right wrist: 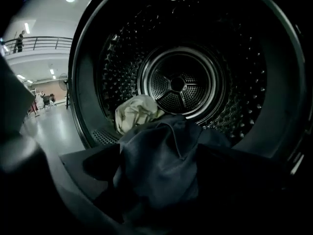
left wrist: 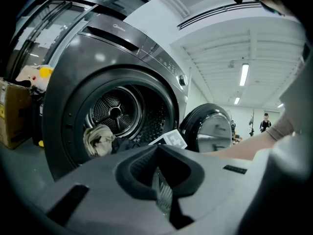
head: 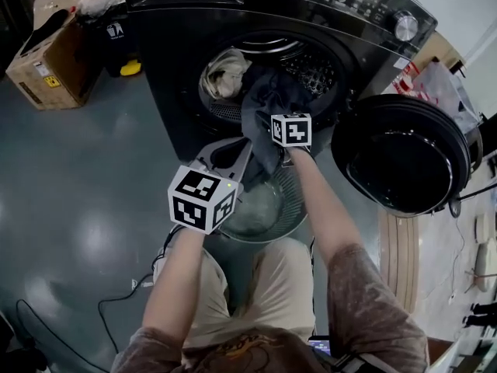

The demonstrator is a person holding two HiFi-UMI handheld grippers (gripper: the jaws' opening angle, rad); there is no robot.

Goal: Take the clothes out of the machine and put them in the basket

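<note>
At the open mouth of the front-loading machine (head: 178,68) | right gripper (head: 289,134) is standing spread wide, dark garment (right wrist: 166,170) draping loosely between its jaws and over the drum lip | cream garment (head: 225,72) is lying inside the drum | left gripper (head: 233,152) is hovering, jaws pressed together, above the mesh basket (head: 289,196).

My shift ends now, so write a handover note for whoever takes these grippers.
Left gripper: shut, empty, by the basket.
Right gripper: open at the drum mouth, dark garment between its jaws, ungripped.
Dark garment hangs over the drum lip; beige garment lies inside. Door open.
Basket contents unclear.
To do: both garments into the basket.
</note>
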